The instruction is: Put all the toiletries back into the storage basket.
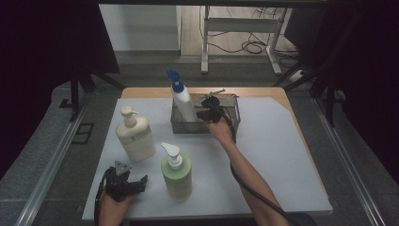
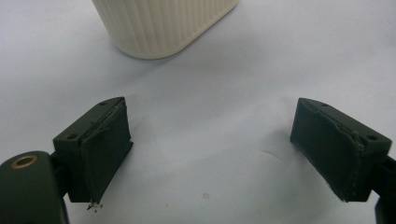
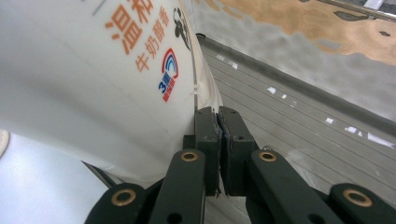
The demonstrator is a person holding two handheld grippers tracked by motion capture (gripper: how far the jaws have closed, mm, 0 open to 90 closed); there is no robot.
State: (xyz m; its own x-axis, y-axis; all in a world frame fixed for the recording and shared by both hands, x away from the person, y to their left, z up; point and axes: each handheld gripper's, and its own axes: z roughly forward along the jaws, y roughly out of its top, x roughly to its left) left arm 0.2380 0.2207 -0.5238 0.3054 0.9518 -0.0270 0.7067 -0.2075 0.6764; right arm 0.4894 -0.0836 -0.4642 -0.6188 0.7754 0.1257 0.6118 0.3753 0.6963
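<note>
Here the right hand-held gripper [image 3: 219, 154], jaws closed on nothing, rests beside the white bottle [image 3: 93, 79].

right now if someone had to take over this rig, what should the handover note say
Left gripper: open, nothing between its jaws, low over the table near the front edge, facing the cream pump bottle.
Right gripper: shut, holding nothing, beside the white bottle with the blue pump at the wire basket.
Done: the blue-pump bottle is in the basket, leaning.
Left, as it looks: the cream bottle and the green pump bottle stand outside the basket.
</note>
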